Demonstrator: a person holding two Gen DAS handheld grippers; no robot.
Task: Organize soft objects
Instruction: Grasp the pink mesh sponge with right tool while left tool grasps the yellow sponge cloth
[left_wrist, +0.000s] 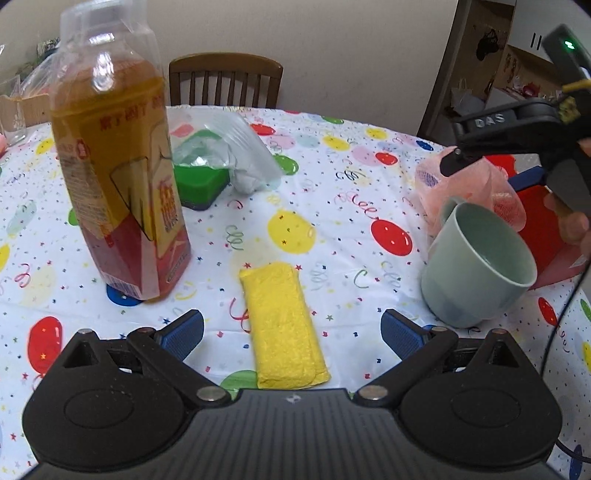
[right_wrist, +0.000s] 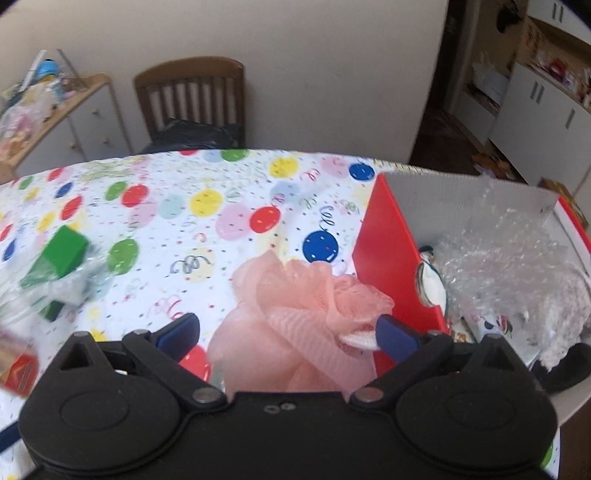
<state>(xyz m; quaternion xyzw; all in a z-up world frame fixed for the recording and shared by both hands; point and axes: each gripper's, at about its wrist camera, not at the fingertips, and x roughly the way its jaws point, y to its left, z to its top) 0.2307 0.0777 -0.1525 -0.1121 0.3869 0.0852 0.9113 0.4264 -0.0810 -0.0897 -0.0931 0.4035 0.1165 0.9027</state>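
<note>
The left gripper (left_wrist: 291, 332) hovers low over the tabletop (left_wrist: 332, 177), its jaws spread wide and holding nothing. Between its blue pads (left_wrist: 184, 332) lies a folded yellow cloth (left_wrist: 284, 328), flat on the balloon-print cover, touching neither pad. A bottle (left_wrist: 118, 177) of amber drink stands upright to the left of the cloth, and a grey-green mug (left_wrist: 476, 266) sits tilted to the right of it. Farther back a green box (left_wrist: 199, 181) rests partly under clear plastic (left_wrist: 236, 151).

The right gripper (right_wrist: 288, 332) has its jaws open as well, with a pink mesh loofah (right_wrist: 295, 317) bunched between them. The loofah's white cord (right_wrist: 358, 338) touches the right pad (right_wrist: 395, 336); the left pad stands apart from the mesh, so the jaws do not clamp it. Whether the loofah rests on the tabletop or hangs cannot be told. It lies just beside the red wall of a bin (right_wrist: 391, 258), outside it. Inside the bin sit bubble wrap (right_wrist: 506, 254) and other items too jumbled to name. A wooden chair (right_wrist: 192, 99) stands behind the tabletop.
</note>
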